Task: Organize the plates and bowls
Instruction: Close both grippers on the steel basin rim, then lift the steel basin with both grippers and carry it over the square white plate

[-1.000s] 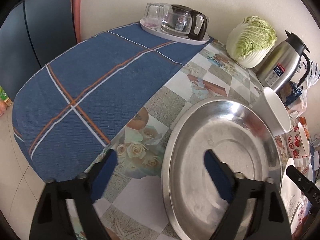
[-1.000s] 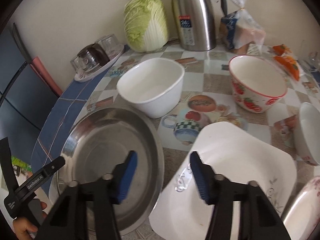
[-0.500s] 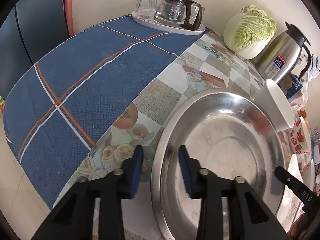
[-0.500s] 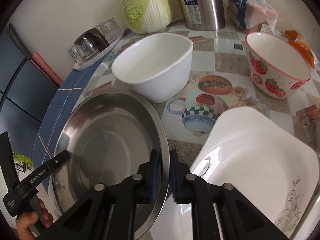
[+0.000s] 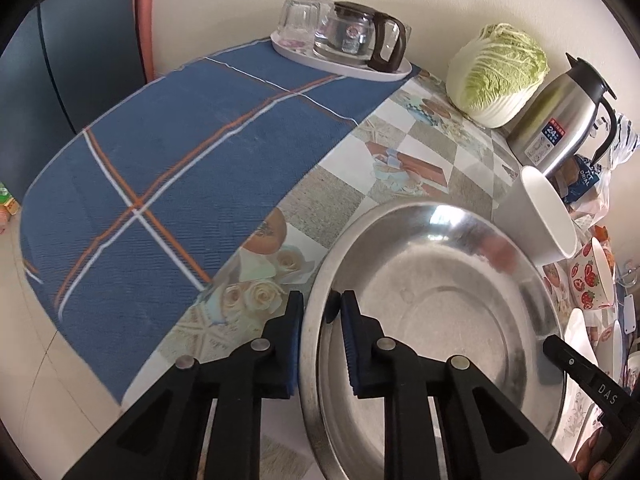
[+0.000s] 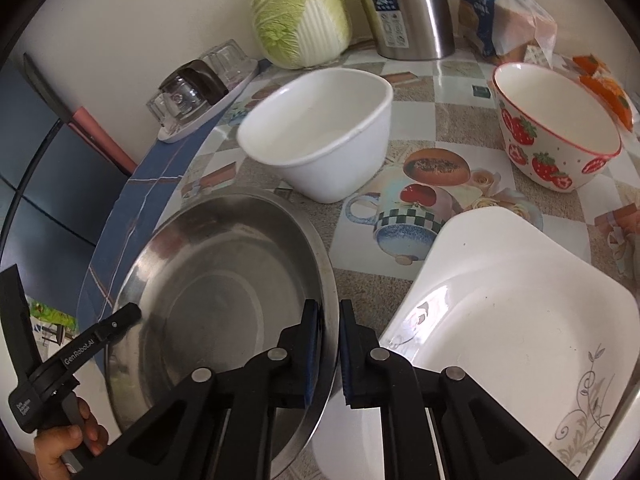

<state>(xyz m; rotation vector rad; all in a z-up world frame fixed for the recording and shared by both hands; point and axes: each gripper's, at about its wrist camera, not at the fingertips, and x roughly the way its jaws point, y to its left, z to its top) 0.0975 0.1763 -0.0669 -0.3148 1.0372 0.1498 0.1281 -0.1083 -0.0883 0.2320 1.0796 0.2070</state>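
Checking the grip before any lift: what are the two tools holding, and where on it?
Both hold the steel basin by its rim: right tool clamped on one side, left tool closing on the opposite side.

— Where's the left camera looking from?

— From just behind the left gripper (image 5: pixel 320 312), tilted steeply down, close over the near rim of the steel pan (image 5: pixel 440 320). It faces across the table toward the wall, with the blue cloth (image 5: pixel 180 184) on its left.

— And the right one?

— Behind the right gripper (image 6: pixel 329 320), also angled down and close, over the pan's (image 6: pixel 224 280) opposite rim, with a white plate (image 6: pixel 520 312) just to its right.

— What do they share?

— The pan, the white bowl (image 6: pixel 320 136), the cabbage (image 6: pixel 300 12) and the flask (image 6: pixel 408 4). Each also catches the other gripper at its edge.
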